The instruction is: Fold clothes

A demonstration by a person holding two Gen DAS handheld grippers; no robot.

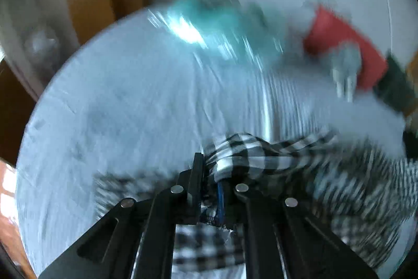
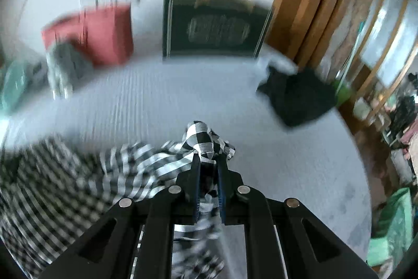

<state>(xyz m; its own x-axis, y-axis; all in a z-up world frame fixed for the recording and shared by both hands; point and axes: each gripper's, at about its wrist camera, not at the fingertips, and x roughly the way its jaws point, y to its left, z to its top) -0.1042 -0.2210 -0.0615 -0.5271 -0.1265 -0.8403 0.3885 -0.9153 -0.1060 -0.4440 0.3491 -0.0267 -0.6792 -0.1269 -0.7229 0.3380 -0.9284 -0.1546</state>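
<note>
Both claws pinch the same black-and-white checked garment, which lies bunched across the near part of a pale blue-grey bed sheet. The left claw is closed on a gathered fold of the check cloth, a wad of which bulges out just beyond its tips. The right claw is likewise clamped on a knot of the same cloth, with the rest of the garment trailing off to its left in loose ripples.

The step in hand looks like taking up two edge points before spreading or folding the piece. To do it well, each grip should hold a single edge or corner, not a thick bunch; both claws seem to hold several layers, so the cloth may not open flat when drawn apart. Pulling the two claws away from each other, low over the sheet, until the cloth goes taut would show whether the grips sit on matching corners.

Both claws point steeply down toward the bed, with their tips close to its surface. The left view is heavily smeared, so fine detail there is uncertain.

Farther off lie a red box, a dark book-like slab, a black garment on the right, and something teal, too blurred to name.
</note>
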